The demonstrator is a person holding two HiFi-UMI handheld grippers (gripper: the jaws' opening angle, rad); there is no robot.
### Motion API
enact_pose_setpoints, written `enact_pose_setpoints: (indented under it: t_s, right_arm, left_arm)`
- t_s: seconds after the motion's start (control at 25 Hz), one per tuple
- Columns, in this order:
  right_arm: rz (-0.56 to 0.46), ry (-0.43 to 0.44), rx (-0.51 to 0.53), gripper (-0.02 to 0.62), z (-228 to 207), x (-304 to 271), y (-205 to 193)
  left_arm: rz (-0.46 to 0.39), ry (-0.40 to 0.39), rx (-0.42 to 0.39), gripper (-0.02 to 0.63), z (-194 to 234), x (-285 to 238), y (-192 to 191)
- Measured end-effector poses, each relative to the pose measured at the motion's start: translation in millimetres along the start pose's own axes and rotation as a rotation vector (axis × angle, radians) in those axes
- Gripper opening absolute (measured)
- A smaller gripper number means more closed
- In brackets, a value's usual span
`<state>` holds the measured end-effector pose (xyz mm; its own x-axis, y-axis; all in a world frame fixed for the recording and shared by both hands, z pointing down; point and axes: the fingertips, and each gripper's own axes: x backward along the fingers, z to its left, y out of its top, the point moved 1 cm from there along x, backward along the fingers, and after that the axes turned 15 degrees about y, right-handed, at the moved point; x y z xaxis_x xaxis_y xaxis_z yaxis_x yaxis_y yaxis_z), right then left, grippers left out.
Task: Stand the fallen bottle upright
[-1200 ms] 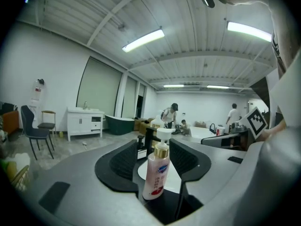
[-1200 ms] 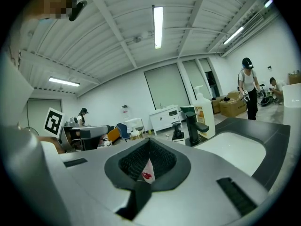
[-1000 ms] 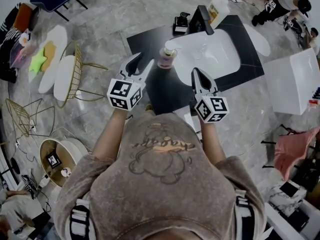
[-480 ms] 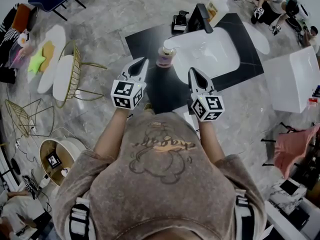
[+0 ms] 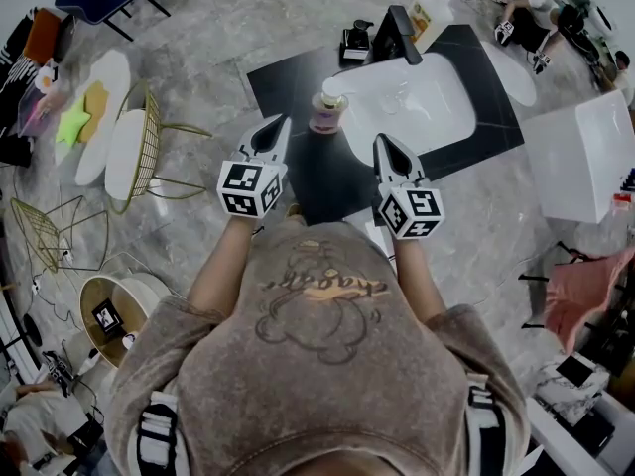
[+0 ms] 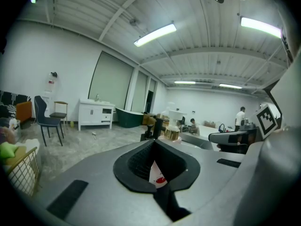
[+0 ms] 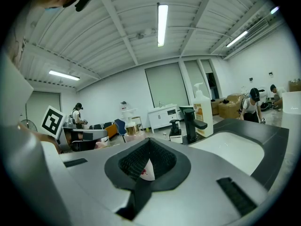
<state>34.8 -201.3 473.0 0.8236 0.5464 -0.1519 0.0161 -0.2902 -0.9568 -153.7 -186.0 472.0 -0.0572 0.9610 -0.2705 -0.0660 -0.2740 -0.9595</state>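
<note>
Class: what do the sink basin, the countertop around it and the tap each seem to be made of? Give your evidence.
Basin: probably glazed ceramic; smooth glossy white that catches the light.
Countertop: likely polished stone or an imitation; black with faint pale streaks.
Tap: probably metal with a matte black coating; squared edges, no shine.

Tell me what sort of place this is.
Probably an indoor hall staged with home furnishings, not a real bathroom: a sink counter standing on open marble floor, a vanity and bathtub by the wall, roof beams with strip lights.

bottle (image 6: 172,133) mostly behind the left fingers (image 6: 84,178)
</note>
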Motion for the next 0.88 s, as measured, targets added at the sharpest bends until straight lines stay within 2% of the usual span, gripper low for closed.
enact_pose_setpoints:
  t_s: [0.88]
  right_arm:
    - [-0.005,0.002,-0.001,-0.003,-0.8,0.9,0.3]
  left_arm:
    - [-0.007,-0.007,0.008,0.018,-4.6,0.8,2.8]
